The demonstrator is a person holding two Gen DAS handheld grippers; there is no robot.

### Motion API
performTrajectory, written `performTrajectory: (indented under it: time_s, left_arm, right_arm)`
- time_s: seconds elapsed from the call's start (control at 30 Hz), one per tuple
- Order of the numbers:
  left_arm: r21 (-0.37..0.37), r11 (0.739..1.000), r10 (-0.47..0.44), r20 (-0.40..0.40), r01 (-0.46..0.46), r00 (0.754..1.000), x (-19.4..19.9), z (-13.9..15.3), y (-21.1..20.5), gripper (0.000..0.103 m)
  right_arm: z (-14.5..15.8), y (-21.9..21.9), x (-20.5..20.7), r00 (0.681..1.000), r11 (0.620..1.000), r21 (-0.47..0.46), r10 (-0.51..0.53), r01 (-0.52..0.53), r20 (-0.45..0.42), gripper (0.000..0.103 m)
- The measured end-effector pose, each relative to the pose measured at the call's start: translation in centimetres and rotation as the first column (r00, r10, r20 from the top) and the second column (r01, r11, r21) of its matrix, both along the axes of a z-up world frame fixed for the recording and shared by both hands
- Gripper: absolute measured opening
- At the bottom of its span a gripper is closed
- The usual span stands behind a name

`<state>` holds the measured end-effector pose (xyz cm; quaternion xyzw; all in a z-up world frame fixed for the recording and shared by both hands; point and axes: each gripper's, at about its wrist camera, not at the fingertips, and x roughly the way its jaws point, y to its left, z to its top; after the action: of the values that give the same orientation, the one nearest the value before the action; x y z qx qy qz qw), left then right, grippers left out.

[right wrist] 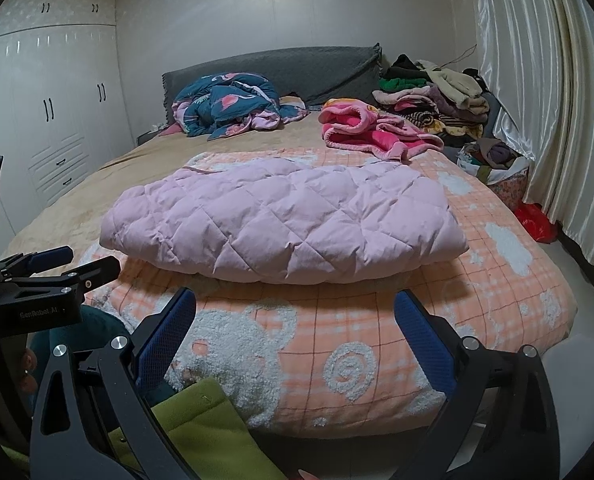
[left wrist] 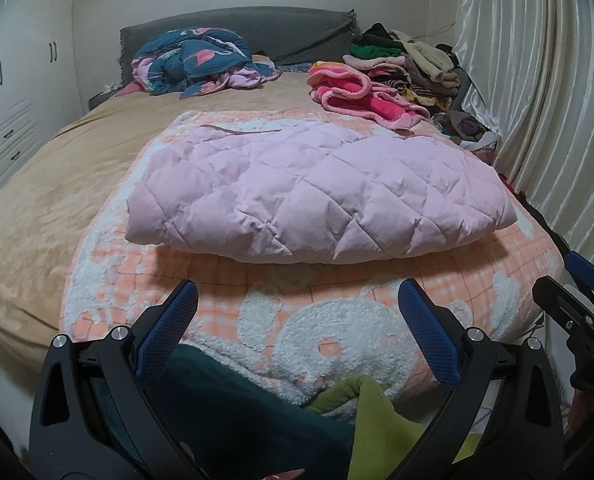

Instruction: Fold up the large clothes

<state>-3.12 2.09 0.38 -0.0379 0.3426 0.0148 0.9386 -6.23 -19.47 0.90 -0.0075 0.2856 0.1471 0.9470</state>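
Left wrist view, left gripper (left wrist: pixel 297 322): we see the jaws spread wide and holding nothing, hanging off the near edge of the bed.
Left wrist view, garment: the pink quilted coat (left wrist: pixel 317 196) lies in a thick folded slab on the peach bear blanket (left wrist: pixel 337 344), well ahead of the blue pads (left wrist: pixel 427 332).
Left wrist view, neighbour: the right gripper (left wrist: pixel 577 304) shows at the right edge, apart from the coat.
Left wrist view, foreground: dark teal and green cloth (left wrist: pixel 257 412) sits under the fingers (whose it is we cannot tell).

Right wrist view, right gripper (right wrist: pixel 295 326): we see it wide open too, gripping nothing, short of the bed's edge.
Right wrist view, garment: the coat sits mid-blanket, its near edge rounded and puffy.
Right wrist view, surroundings: a stack of folded clothes (right wrist: pixel 433 100) and a pink fleece heap (right wrist: pixel 373 130) lie beyond it; a blue flamingo bundle (right wrist: pixel 233 106) rests by the headboard (right wrist: pixel 289 68).

Risk, as we judge it: the padding may spring the fold apart if only the top layer is pinched.
Risk, cause: a low reach could also snag the blanket's pile and drag it along.
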Motion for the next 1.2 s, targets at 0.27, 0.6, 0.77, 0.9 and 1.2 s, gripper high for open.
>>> performTrajectory:
  time_s: [0.27,0.6,0.77,0.9,1.2]
  left_arm:
    - [0.001,1.000,-0.002,0.000,0.002,1.000,-0.03,0.00,-0.01,0.094]
    - [0.001,1.000,0.000,0.003,0.000,1.000,-0.06,-0.02,0.07,0.094]
    - [0.000,1.000,-0.002,0.002,0.002,1.000,-0.03,-0.05,0.12,0.094]
    - [0.002,1.000,-0.001,0.003,0.001,1.000,-0.05,0.00,0.08,0.094]
    - [0.015,1.000,-0.010,-0.002,0.010,1.000,-0.19,-0.24,-0.04,0.094]
  right_arm:
    - [-0.06,0.06,-0.06,1.000,1.000,0.000,0.006,-0.006,0.004,0.099]
    - [-0.29,0.49,-0.11,1.000,1.000,-0.003,0.005,-0.005,0.010,0.099]
    - [-0.27,0.55,-0.29,1.000,1.000,-0.003,0.004,-0.004,0.013,0.099]
    - [-0.27,0.49,-0.29,1.000,1.000,-0.003,0.005,-0.005,0.013,0.099]
    - [-0.21,0.50,-0.34,1.000,1.000,-0.003,-0.002,0.002,0.012,0.099]
